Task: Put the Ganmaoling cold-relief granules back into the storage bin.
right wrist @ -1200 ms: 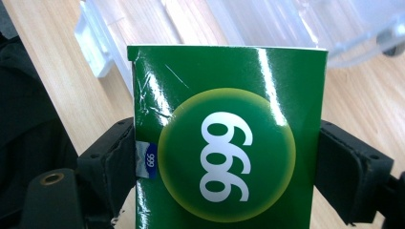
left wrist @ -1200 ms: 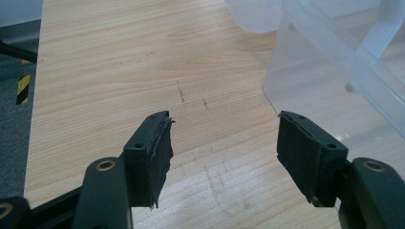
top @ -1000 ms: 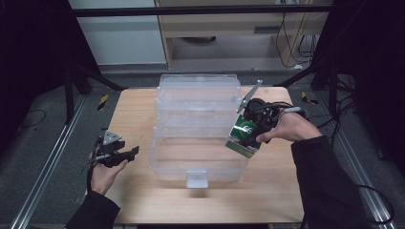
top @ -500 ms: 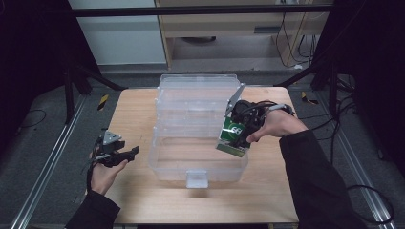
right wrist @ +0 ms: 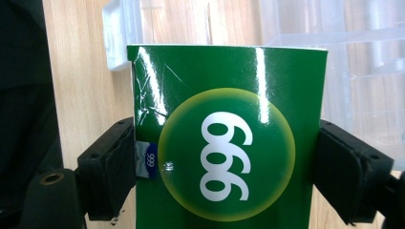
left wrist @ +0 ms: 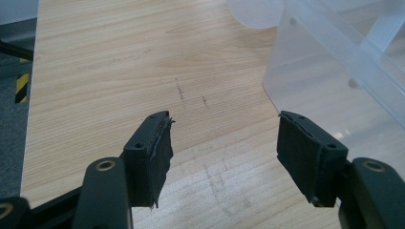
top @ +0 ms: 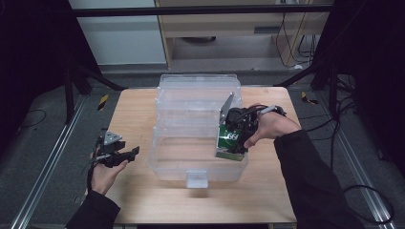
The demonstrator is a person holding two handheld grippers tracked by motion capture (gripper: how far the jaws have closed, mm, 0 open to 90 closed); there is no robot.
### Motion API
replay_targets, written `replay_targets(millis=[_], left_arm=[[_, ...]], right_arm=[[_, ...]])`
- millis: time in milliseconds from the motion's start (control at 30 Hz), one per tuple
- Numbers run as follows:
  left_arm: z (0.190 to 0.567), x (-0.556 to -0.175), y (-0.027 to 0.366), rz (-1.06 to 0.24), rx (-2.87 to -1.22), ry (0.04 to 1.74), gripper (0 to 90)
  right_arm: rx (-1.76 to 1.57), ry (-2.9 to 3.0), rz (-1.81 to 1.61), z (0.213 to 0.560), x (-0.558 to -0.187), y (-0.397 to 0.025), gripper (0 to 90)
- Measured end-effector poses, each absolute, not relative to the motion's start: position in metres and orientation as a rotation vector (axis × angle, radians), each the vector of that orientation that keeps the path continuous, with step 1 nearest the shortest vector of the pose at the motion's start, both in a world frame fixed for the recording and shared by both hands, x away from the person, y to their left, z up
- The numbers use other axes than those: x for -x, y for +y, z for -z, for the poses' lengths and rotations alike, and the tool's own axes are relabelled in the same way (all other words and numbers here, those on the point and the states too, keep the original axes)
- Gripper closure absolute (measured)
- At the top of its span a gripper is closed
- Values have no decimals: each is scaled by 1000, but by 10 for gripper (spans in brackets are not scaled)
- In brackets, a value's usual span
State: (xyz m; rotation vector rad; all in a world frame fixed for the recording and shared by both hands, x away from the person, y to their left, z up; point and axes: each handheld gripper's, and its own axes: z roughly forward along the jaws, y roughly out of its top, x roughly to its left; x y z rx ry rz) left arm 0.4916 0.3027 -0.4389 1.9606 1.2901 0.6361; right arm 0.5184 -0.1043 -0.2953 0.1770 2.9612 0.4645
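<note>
Your right gripper [top: 234,143] has carried the green box [top: 228,139] in from beside the bin to just over its near right corner; a second ago it was higher and further right, outside the wall. Its fingers [right wrist: 107,169] are clenched on the box's two sides, and the box now hangs tilted above the clear plastic bin [top: 191,102], its lower edge near or just inside the rim. That suggests the drop into the bin is close; you likely only need to lower and let go. The bin sits at the middle of the wooden table [top: 133,109], with a small latch tab [top: 197,179] on its near wall. In the right gripper view the box [right wrist: 229,138] has a glossy green face with a pale yellow-green circle and large white digits reading 999, seen turned on their side; a small blue tag at the left edge repeats 999. The gloss is creased near the upper left corner. Your left gripper [top: 117,153] has not moved: it rests at the table's left side, well apart from the bin, fingers [left wrist: 152,157] released and spread over bare wood, holding nothing
</note>
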Motion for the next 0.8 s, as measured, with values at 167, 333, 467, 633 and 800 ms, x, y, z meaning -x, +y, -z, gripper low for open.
replay_targets(millis=[167,333,467,633,800], left_arm=[[439,-492,303,-636,-1962,1292,358],[440,-492,303,-636,-1958,1294,358],[440,-492,303,-634,-1958,1296,358],[441,-492,303,-636,-1963,1295,358],[441,-492,302,-634,-1969,1293,358]], right_arm=[[-124,2981,-426,307,-519,-102,171],[-94,2995,-401,317,-521,-100,172],[-69,2999,-388,325,-523,-100,171],[-51,3008,-368,333,-525,-101,170],[-60,3011,-363,340,-527,-99,169]])
